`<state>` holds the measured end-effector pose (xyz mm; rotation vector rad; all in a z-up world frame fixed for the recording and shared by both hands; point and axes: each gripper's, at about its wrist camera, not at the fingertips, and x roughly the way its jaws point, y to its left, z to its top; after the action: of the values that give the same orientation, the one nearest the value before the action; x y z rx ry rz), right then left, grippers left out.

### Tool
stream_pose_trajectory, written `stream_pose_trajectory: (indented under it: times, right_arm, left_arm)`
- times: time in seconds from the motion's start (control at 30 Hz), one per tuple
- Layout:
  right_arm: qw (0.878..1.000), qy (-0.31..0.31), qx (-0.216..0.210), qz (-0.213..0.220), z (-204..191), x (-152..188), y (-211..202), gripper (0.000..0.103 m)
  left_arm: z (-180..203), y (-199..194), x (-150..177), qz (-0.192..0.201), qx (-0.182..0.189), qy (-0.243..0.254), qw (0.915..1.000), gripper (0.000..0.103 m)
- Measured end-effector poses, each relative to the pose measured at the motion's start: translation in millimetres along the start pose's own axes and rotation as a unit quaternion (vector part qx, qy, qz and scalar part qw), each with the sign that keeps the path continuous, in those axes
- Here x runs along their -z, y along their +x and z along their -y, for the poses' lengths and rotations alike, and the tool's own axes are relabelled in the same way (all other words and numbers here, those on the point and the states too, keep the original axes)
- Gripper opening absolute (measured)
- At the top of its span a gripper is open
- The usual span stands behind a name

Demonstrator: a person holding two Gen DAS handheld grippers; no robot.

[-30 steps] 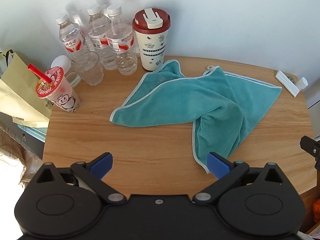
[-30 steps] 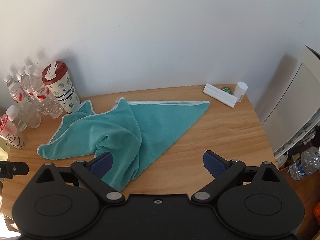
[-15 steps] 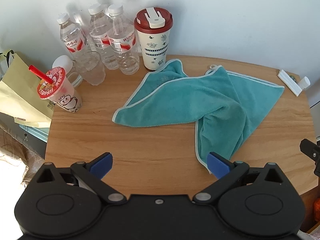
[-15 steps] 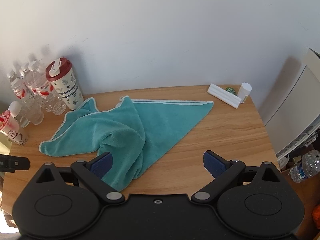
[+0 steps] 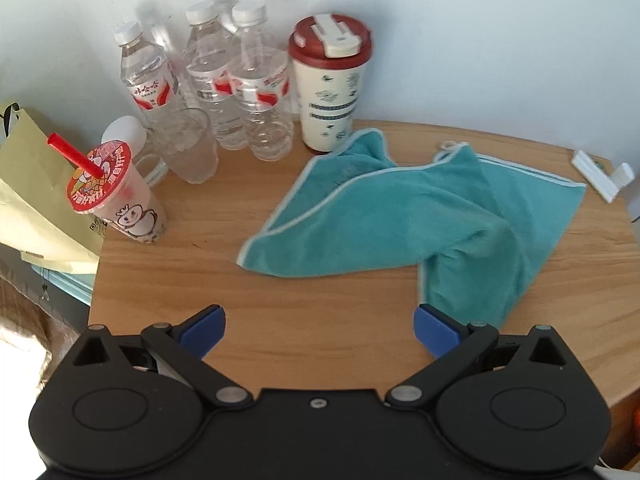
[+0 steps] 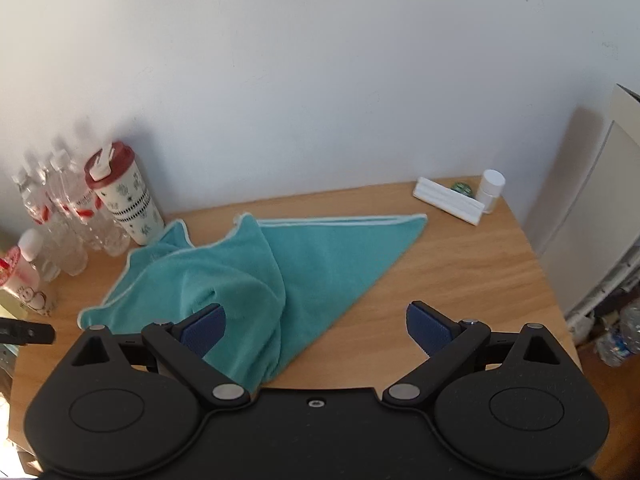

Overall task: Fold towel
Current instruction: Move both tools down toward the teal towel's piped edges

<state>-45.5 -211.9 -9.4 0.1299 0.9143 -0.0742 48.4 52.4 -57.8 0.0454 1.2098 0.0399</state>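
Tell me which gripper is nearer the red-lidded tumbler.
Left. The left gripper hangs open over bare table in front of the red-lidded tumbler. The right gripper is open further along, with the teal towel between it and the tumbler.

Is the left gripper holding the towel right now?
No, the left gripper hangs open over bare table, with the towel lying loose.

Bare wooden table (image 5: 320,312) is lying open between the left gripper (image 5: 318,330) and the rumpled teal towel (image 5: 400,216), and more is opening right of the towel before the right gripper (image 6: 316,326). Water bottles (image 5: 224,80), a clear glass (image 5: 188,146), a red-lidded tumbler (image 5: 330,88) and a straw cup (image 5: 120,196) are crowding the back-left corner, the tumbler touching the towel's edge. A white strip (image 6: 448,202) and small white bottle (image 6: 491,190) are blocking the back-right corner.
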Motion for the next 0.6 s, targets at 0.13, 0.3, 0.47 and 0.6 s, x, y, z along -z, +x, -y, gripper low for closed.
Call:
stream_pose_trajectory:
  times: [0.13, 0.3, 0.47, 0.6]
  right_arm:
    - [0.999, -0.039, 0.018, 0.017, 5.9, -2.0, 21.8, 0.084]
    - [1.0, -0.002, -0.019, -0.007, 32.6, -10.7, 64.5, 0.062]
    - [1.0, -0.016, -0.006, -0.021, 47.3, -18.7, 113.1, 0.057]
    - [0.999, -0.024, 0.017, -0.031, 64.0, -25.7, 149.9, 0.057]
  left_arm:
    - [-10.1, 23.8, -6.2, 0.015, 0.018, -0.002, 0.9997, 0.102]
    - [-23.7, 57.0, -19.3, 0.052, 0.034, 0.006, 0.998, 0.102]
    - [-24.4, 102.7, -30.5, 0.064, 0.025, 0.041, 0.9968, 0.102]
    - [-15.1, 126.8, -34.3, 0.064, 0.013, 0.075, 0.995, 0.102]
